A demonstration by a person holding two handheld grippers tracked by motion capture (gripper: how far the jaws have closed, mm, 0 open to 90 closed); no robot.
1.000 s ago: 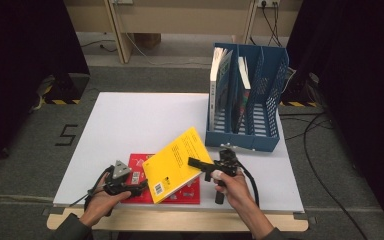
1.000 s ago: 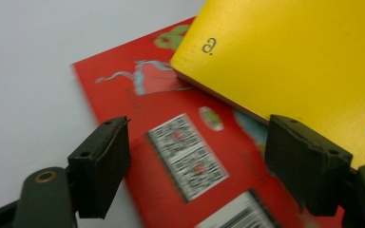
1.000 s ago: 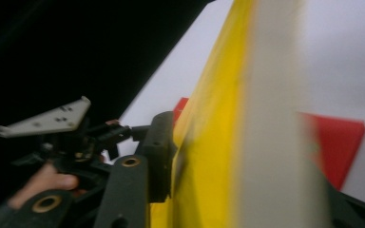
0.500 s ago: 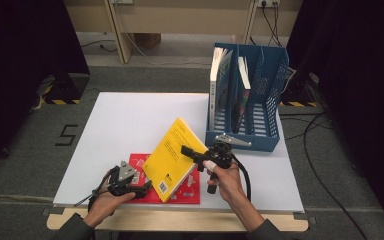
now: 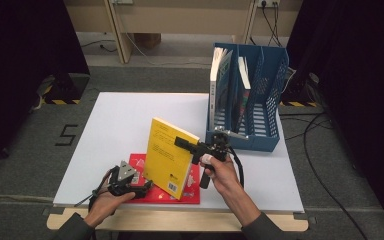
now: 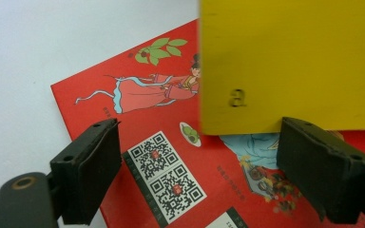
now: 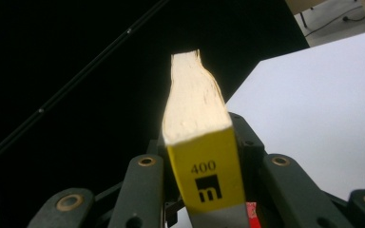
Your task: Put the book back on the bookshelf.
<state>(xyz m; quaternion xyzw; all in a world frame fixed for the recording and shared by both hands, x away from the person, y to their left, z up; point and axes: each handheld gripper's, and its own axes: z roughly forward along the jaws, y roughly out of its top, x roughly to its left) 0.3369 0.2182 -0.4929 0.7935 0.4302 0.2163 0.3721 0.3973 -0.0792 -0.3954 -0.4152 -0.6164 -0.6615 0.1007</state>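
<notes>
High view: yellow book (image 5: 171,158) stands nearly upright near the table's front edge, its bottom edge on the red book (image 5: 167,192), its top corner clamped by the right gripper (image 5: 182,142). Right gripper view has the jaws pressed on both covers just below the spine end, printed "400" with a black logo, page block (image 7: 192,102) fanning slightly above; those jaws have just been closing, with the yellow book between them. Right hand (image 5: 219,172) holds that gripper level, jaws pointing left across the table, cable looping behind the wrist. Red book lies flat on the white table (image 5: 125,120), partly under the yellow one. Left gripper (image 5: 145,186) sits low at the red book's left edge, left hand (image 5: 105,202) behind it. Left gripper view: jaws stand wide apart, nothing between the pads, red cover (image 6: 138,123) with QR codes below them, yellow book's lower edge (image 6: 290,61) just past the right jaw; contact there, can't tell. Blue file rack (image 5: 260,100) stands at the table's far right, well apart from the yellow book, with two books (image 5: 220,82) upright in its compartments.
</notes>
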